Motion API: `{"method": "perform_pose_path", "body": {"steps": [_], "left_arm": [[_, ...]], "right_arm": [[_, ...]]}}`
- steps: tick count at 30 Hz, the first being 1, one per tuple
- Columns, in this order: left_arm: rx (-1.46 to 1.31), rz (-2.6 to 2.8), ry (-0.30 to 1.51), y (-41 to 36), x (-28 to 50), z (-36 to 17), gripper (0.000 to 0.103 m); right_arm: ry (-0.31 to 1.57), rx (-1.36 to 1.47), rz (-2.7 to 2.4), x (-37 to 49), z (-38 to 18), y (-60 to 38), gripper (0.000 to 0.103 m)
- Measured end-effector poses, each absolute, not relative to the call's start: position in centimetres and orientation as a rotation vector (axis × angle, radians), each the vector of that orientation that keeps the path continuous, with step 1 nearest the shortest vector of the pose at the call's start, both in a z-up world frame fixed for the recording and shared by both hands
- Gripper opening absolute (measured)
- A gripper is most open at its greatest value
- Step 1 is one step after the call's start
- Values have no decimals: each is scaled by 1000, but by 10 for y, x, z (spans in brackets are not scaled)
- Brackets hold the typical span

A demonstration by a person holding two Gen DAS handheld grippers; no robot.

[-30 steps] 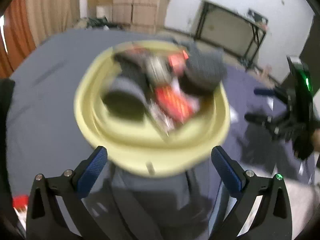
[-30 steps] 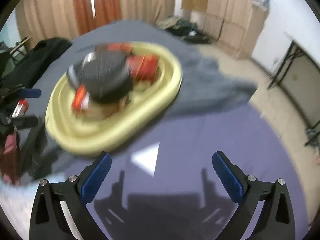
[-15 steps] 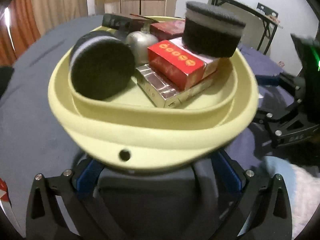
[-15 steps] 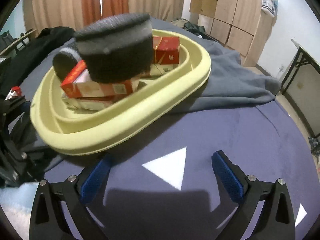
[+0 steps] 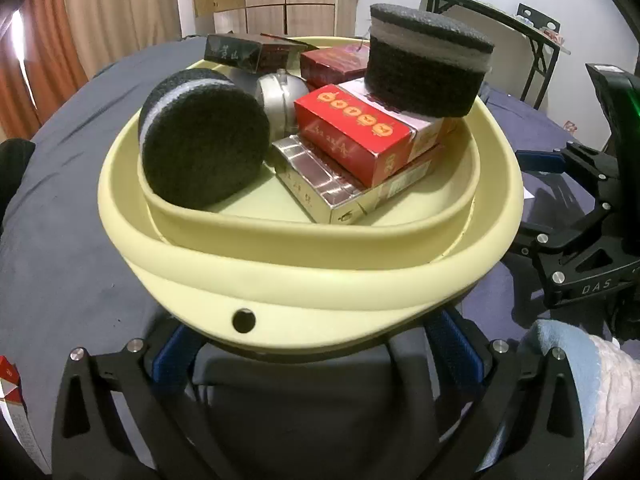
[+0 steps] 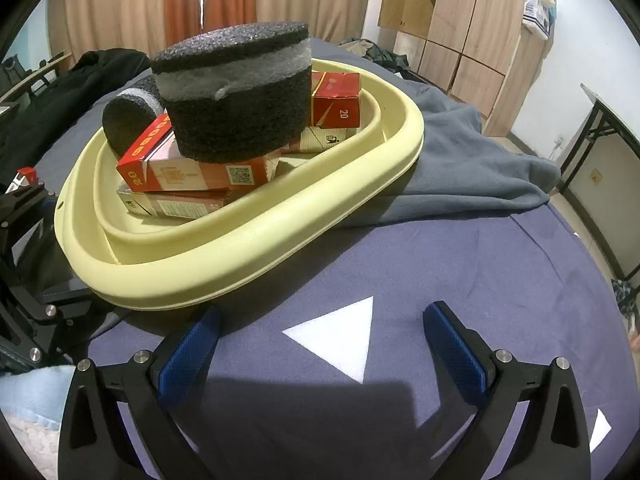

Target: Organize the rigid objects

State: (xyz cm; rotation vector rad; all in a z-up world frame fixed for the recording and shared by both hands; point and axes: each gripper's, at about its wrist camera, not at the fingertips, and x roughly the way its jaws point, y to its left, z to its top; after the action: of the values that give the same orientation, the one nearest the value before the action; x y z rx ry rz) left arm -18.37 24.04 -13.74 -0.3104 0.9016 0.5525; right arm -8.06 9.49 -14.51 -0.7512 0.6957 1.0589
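A pale yellow basin (image 5: 320,280) (image 6: 240,256) sits on the dark blue cloth and holds several items. One black foam disc (image 5: 424,64) (image 6: 236,100) lies flat on a red box (image 5: 352,136) (image 6: 192,168). That box rests on a silver box (image 5: 320,184). A second foam disc (image 5: 200,148) (image 6: 128,120) stands on edge. Behind them are a silver metal piece (image 5: 280,96), a dark box (image 5: 236,52) and another red box (image 6: 336,100). My left gripper (image 5: 314,356) is open, its fingertips hidden under the basin's near rim. My right gripper (image 6: 320,344) is open beside the basin, its left pad at the rim.
A grey blanket (image 6: 460,160) lies bunched behind the basin. White triangles (image 6: 340,332) mark the cloth. Dark clothes (image 6: 60,92) lie at the far left. A red and white box (image 5: 8,392) shows at the left edge. A folding table (image 5: 500,20) stands by the wall.
Both grippers have come in close to the basin from further back. The left one's fingertips now sit under its rim. The basin's contents have not shifted.
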Motion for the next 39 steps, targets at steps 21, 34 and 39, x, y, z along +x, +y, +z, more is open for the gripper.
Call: {"method": "perform_pose_path", "body": {"steps": [21,34,39], "left_arm": [[-313,552,900,241,-184,-137,103],[-313,552,901,241,-183,-138,103],[-313,552,901,241,-184,-138,103]], "right_arm": [[696,-749,1062,-77,-147,96,103],[696,-750,1061,-77,-147,96,103],[696,-750,1062,-77,-147,96,103]]}}
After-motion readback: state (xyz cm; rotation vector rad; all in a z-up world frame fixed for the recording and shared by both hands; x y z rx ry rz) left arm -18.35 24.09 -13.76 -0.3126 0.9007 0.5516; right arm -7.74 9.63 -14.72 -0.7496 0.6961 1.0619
